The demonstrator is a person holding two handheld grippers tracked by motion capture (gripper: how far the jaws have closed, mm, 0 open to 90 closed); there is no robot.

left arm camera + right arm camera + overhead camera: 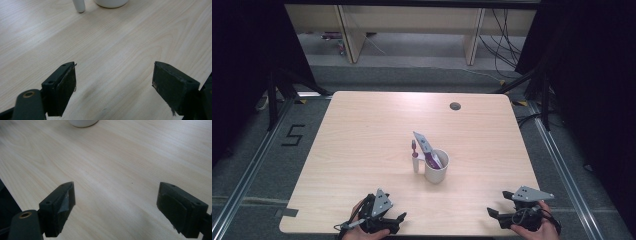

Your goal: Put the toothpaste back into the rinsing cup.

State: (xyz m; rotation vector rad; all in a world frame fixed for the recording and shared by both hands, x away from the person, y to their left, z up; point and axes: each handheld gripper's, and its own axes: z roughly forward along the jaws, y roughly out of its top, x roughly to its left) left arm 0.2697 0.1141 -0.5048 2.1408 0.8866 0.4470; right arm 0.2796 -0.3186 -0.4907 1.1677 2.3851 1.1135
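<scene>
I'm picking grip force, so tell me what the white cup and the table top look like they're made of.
The white cup looks like glazed ceramic or hard plastic: smooth, opaque and evenly white with a thick rim. The pictures cannot settle which. The table top looks like pale wood-grain laminate or veneer: fine straight grain lines under a flat, faintly glossy surface, seen closely in both gripper views.

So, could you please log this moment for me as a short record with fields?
surface: light wooden table
centre: white ceramic mug, upright
in mug: purple-and-white tube, leaning left
beside mug: white toothbrush with purple head, upright at its left
left gripper: open, near edge, holding nothing
right gripper: open, near edge, holding nothing
far edge: dark round grommet
</scene>
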